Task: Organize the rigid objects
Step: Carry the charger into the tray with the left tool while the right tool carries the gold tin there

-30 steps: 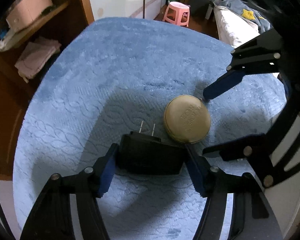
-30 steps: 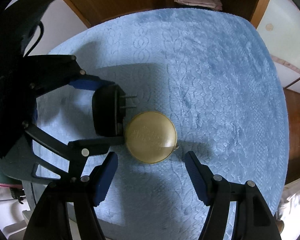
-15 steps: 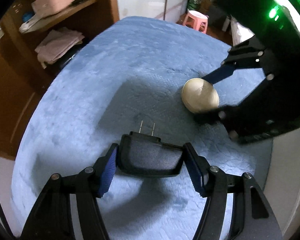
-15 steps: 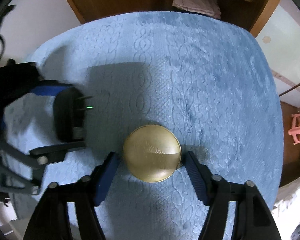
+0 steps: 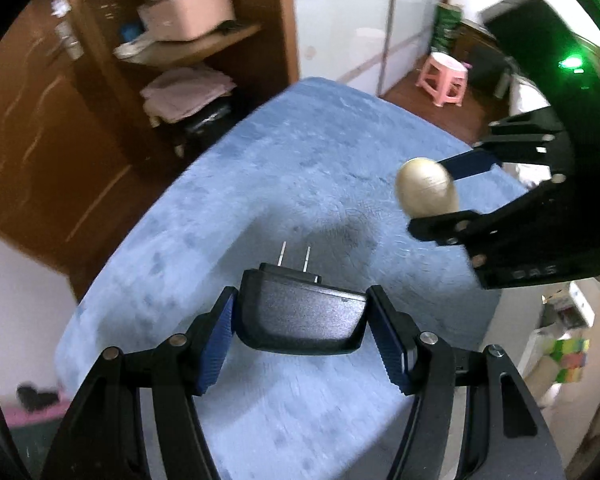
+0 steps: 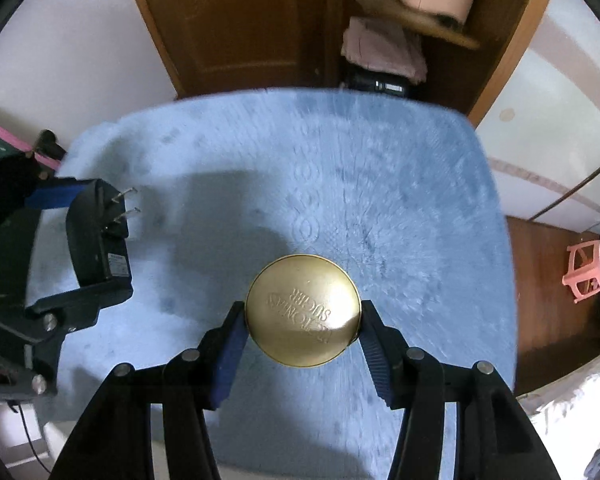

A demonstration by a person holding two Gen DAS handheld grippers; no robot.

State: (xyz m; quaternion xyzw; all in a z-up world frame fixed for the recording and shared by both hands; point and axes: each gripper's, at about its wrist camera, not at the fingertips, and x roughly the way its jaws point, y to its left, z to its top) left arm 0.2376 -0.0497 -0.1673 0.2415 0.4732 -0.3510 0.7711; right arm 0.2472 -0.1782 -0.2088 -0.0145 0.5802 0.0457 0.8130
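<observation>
right wrist | right tool [image 6: 302, 334] grips gold tin [image 6: 303, 310], embossed, perhaps "SUGAR" | left tool [image 5: 300, 334] grips black adapter [image 5: 300, 314]

Blue plush tabletop [image 6: 380, 168] bare, open all across; wooden shelf unit [image 6: 380, 20] crowds far edge, pink stool [image 6: 588, 270] well off right.

Blurred shelf clutter [image 5: 180, 20]; tin's [image 6: 303, 310] embossed lettering partly illegible.

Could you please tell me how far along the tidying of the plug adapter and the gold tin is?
Done: both are picked up. In hand: the left hand-held gripper clamps the adapter, the right hand-held gripper the tin, both above the blue mat. Left: setting them down; no destination is visible.
</observation>
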